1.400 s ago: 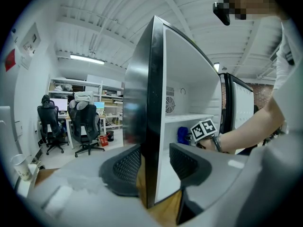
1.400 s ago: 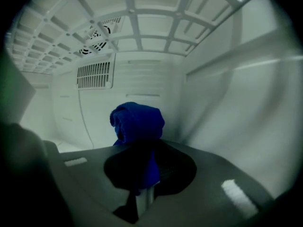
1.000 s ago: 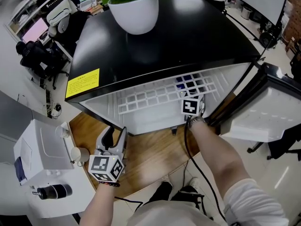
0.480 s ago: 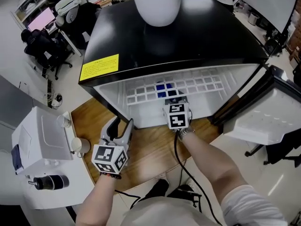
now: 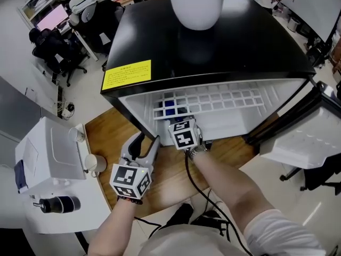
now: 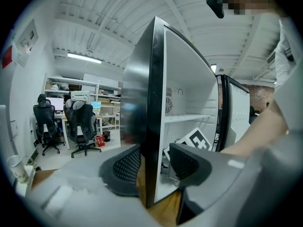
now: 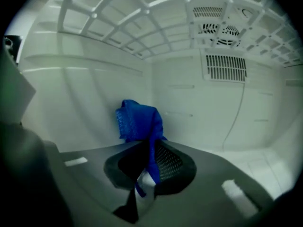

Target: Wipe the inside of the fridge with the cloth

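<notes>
Right gripper: jaws pinched on the blue cloth, held inside the fridge near its left wall.
Left gripper: jaws spread, nothing gripped.
Risk: the thinly pinched cloth could be dragged free by wall friction.

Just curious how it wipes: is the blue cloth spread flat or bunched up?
Bunched: the blue cloth pokes out crumpled from the right gripper, pinched between its jaws.
</notes>
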The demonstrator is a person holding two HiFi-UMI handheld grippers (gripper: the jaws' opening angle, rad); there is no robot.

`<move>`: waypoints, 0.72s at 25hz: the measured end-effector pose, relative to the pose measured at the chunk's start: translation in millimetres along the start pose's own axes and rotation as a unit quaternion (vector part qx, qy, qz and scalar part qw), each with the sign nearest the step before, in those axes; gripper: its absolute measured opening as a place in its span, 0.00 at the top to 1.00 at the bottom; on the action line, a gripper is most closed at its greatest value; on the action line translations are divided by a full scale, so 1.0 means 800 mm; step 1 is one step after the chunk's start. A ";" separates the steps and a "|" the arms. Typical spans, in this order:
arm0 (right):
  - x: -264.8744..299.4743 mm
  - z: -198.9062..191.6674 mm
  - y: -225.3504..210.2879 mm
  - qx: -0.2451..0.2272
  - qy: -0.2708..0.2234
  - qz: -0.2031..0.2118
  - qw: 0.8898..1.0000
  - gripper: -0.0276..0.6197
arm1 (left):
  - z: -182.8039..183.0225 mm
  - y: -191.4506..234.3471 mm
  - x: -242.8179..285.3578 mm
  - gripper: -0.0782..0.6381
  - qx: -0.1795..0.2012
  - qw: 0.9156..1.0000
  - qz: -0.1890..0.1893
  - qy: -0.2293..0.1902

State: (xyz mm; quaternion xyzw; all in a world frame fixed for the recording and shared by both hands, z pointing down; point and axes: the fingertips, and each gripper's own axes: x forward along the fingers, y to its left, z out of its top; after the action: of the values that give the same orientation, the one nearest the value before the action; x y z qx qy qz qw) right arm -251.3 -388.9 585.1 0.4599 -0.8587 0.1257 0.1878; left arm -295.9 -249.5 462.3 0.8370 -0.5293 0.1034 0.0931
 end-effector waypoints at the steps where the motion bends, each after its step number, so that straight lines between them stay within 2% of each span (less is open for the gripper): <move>1: 0.004 -0.003 0.002 0.001 0.006 0.001 1.000 0.90 | 0.000 0.000 0.000 0.62 0.000 1.000 -0.001 -0.001; 8: 0.015 -0.012 -0.004 -0.009 0.033 -0.014 0.999 0.90 | 0.000 0.000 -0.001 0.62 0.000 1.000 -0.005 -0.005; 18: -0.001 -0.019 -0.056 -0.012 0.038 -0.054 0.998 0.90 | 0.000 0.001 -0.002 0.63 -0.001 1.000 0.001 -0.008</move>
State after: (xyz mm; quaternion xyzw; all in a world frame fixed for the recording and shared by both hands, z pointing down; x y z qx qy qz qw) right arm -210.1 -406.9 600.7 0.4981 -0.8264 0.1227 0.2320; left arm -297.3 -248.9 461.9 0.8374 -0.5307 0.0958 0.0897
